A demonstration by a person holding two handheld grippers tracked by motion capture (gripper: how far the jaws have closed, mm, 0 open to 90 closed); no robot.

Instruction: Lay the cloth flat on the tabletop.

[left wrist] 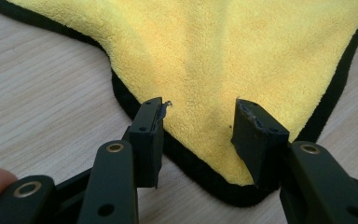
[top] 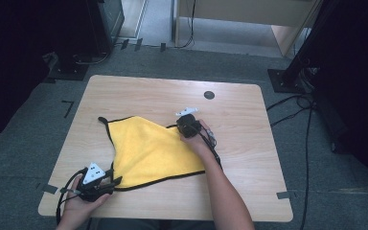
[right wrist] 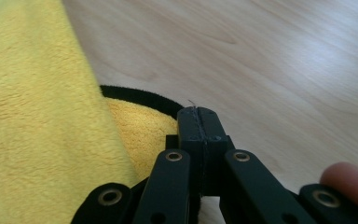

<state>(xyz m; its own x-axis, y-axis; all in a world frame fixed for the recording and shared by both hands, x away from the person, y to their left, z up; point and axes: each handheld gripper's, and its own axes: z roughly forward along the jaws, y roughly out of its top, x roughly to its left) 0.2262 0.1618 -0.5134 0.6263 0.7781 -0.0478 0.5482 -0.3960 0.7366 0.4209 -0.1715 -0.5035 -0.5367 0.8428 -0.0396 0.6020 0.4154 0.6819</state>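
High view: yellow cloth (top: 148, 151) spread on counter (top: 239, 143); left gripper view: left gripper (left wrist: 200, 126) jaws apart, straddling the near black-hemmed corner, should close squarely; right gripper view: right gripper (right wrist: 199, 122) jaws together beside the hem, apparently gripping nothing.

Even soft overhead light, dark corners in high view; glare on table (right wrist: 307, 60) top right; near jaws slightly blurred.
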